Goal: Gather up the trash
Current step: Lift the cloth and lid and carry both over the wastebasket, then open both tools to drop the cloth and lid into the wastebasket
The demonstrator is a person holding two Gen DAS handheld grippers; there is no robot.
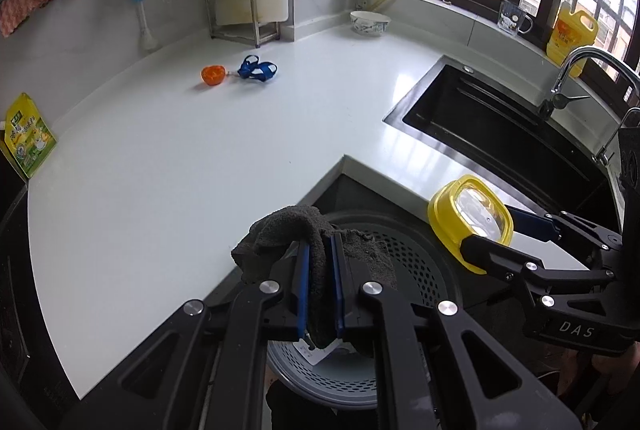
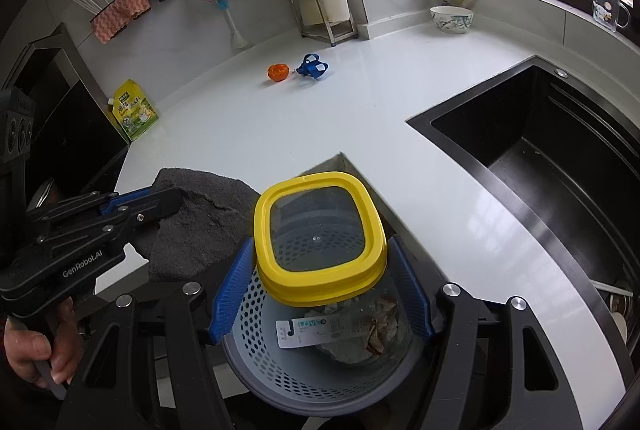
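My left gripper [image 1: 320, 286] is shut on a dark grey cloth [image 1: 280, 234] that drapes over its blue pads. It hangs over a grey perforated trash basket [image 1: 416, 262] standing below the counter corner. My right gripper [image 2: 324, 286] grips a yellow-rimmed clear container [image 2: 320, 226] by its sides, also above the basket [image 2: 304, 378]. Inside the basket lie a white label and crumpled wrappers [image 2: 360, 334]. In the right wrist view the left gripper [image 2: 164, 202] and its cloth [image 2: 208, 214] sit just left of the container. On the counter lie a small orange piece [image 1: 212, 75] and a blue strap [image 1: 258, 69].
White counter [image 1: 180, 158] wraps around the basket's corner. A black sink [image 1: 500, 134] with a faucet [image 1: 580, 66] lies to the right. A green-yellow pouch [image 1: 28, 138] stands far left, a bowl [image 1: 370, 23] and metal rack [image 1: 240, 14] at the back. A person's hand [image 2: 36, 354] holds the left gripper.
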